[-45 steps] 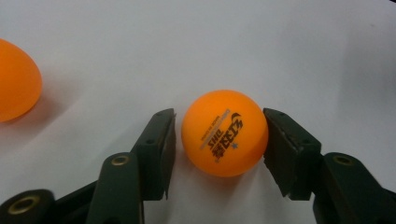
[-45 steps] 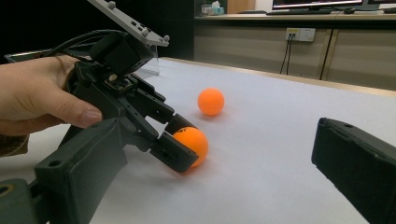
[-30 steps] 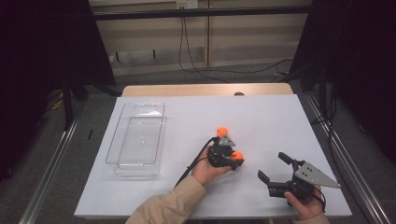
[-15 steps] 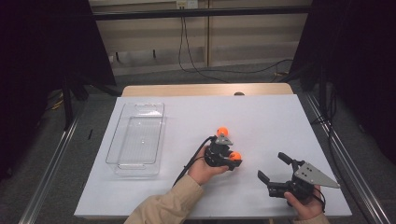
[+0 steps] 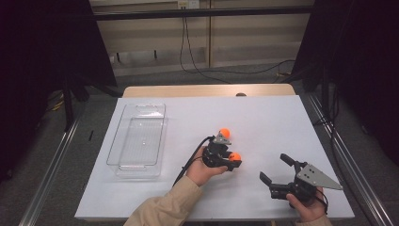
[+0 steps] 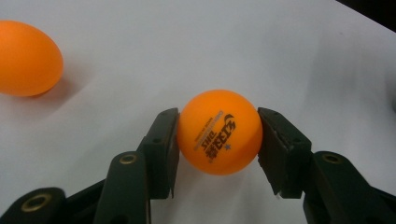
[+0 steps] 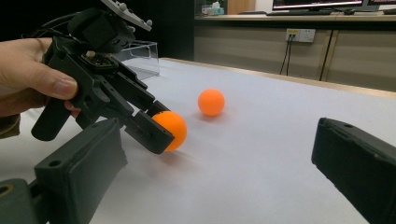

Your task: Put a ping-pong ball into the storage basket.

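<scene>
An orange ping-pong ball with dark print rests on the white table, and my left gripper is shut on it, one jaw pressed to each side. In the high view that ball sits at the tip of the left gripper, near the table's middle. A second orange ball lies free just beyond it, up-left in the left gripper view. My right gripper stands open near the front right with nothing between its jaws. Its camera looks at the held ball and the free ball.
A clear plastic tray stands empty on the left half of the table. The white tabletop is bare beyond the balls. Cables trail on the floor behind the table's far edge.
The left hand and gripper have shifted only very slightly at the near ball. The right gripper has stayed put, open.
</scene>
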Tool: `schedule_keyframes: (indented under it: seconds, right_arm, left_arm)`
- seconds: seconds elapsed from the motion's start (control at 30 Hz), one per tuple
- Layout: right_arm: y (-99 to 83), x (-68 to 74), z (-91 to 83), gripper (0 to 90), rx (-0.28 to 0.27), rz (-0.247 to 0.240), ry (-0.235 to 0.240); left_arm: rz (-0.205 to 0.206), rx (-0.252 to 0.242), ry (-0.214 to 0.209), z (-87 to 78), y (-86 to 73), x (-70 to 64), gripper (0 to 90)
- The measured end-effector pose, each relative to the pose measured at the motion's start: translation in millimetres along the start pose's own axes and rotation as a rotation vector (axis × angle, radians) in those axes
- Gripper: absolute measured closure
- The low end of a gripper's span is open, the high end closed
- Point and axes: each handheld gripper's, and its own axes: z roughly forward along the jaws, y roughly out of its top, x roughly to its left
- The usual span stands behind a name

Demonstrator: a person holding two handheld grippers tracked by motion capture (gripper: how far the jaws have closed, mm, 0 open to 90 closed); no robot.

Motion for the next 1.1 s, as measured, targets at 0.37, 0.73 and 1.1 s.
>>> schedule_keyframes:
  seconds: [0.37,0.73,1.1]
  right_arm:
    - [-0.2,0.3,0.4,1.4,0.001,0.0,0.002]
    - [-0.3,0.7,0.9,1.4,0.001,0.002,0.005]
    - [-0.5,0.9,1.2,1.1,0.002,0.005,0.006]
  left_arm:
    - [-0.012,-0.008,0.01,-9.2,0.0,2.7,50.9]
    - [-0.007,0.002,0.016,-16.6,-1.7,4.9,50.9]
    - [-0.017,-0.004,0.02,-24.2,-3.1,6.8,50.9]
